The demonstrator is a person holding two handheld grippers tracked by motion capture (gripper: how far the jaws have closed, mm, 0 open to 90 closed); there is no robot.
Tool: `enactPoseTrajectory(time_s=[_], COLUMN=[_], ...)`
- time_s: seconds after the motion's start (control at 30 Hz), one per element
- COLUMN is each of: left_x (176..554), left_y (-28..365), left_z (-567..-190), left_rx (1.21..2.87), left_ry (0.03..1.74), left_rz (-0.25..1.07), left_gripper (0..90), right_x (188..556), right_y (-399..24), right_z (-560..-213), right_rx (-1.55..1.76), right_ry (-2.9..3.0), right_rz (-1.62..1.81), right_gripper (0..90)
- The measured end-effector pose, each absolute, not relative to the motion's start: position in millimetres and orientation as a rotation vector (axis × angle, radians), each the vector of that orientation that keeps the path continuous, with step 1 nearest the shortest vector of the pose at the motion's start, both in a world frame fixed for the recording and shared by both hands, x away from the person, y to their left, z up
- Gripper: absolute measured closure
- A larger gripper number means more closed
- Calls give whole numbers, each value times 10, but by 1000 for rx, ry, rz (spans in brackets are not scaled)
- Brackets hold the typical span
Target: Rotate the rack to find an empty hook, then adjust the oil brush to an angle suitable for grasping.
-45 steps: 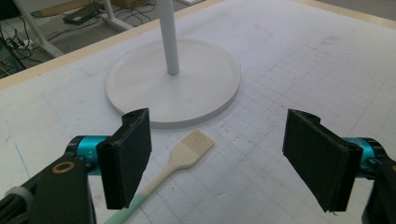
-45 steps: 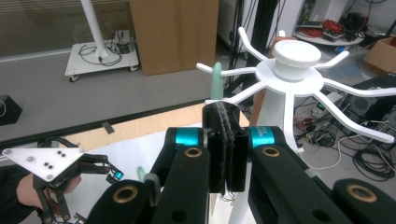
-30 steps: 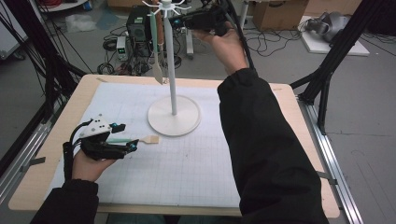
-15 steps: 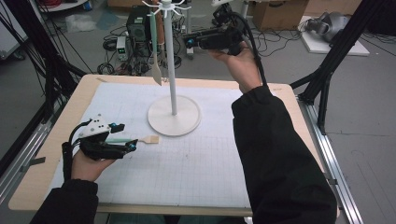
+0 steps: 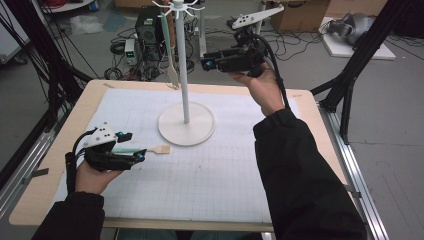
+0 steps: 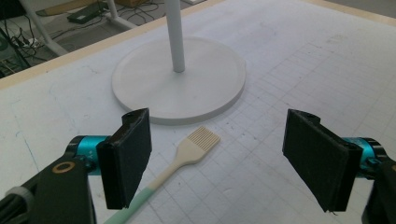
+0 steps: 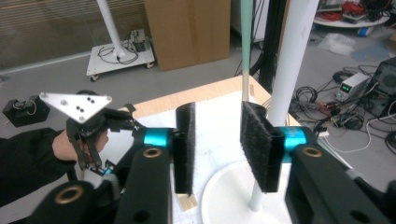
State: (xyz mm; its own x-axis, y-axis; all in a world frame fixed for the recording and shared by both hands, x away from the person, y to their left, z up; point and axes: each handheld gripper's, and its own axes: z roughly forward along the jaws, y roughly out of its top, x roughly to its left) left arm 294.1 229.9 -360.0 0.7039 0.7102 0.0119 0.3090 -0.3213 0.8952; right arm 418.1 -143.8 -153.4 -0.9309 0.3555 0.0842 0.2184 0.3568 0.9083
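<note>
Left gripper [image 5: 131, 146] rests low near the table's [image 5: 300, 100] left edge, jaws wide apart around the brush [image 6: 184, 156] – not touching it; brush lies flat just beside the stand [image 5: 185, 75] base. Right gripper [image 5: 205, 63] is raised above the far edge, jaws just been opening, nothing between them. A mint-handled utensil [image 5: 171, 55] hangs from the stand, probably a fork.

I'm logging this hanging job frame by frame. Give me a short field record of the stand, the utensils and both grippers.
stand: white pole on a round base, on the mat
hung utensil: fork, dangling from a top hook
brush: flat on the mat, between the left gripper's jaws, untouched
left gripper: open, low over the mat
right gripper: raised beside the pole, jaws just opening, nothing between them
</note>
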Motion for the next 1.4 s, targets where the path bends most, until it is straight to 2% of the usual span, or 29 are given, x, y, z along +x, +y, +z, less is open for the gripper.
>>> enactPoseTrajectory(time_s=[0.57,0.93,1.2,1.4], left_x=[2981,3047,3154,3245], left_y=[2332,2438,2506,2545], left_z=[-3639,-3649,-3681,-3709], left_rx=[1927,1928,1960,1997], left_ry=[799,831,838,818], left_rz=[483,492,488,476], left_gripper=[257,323,430,625], right_x=[3984,3840,3738,3663], right_y=[-1719,-1871,-1920,-1962], right_z=[-2042,-2408,-2637,-2743], right_rx=[633,688,692,698], right_ry=[2499,2492,2503,2504], right_rz=[1652,1642,1624,1597], right_gripper=[517,424,363,336])
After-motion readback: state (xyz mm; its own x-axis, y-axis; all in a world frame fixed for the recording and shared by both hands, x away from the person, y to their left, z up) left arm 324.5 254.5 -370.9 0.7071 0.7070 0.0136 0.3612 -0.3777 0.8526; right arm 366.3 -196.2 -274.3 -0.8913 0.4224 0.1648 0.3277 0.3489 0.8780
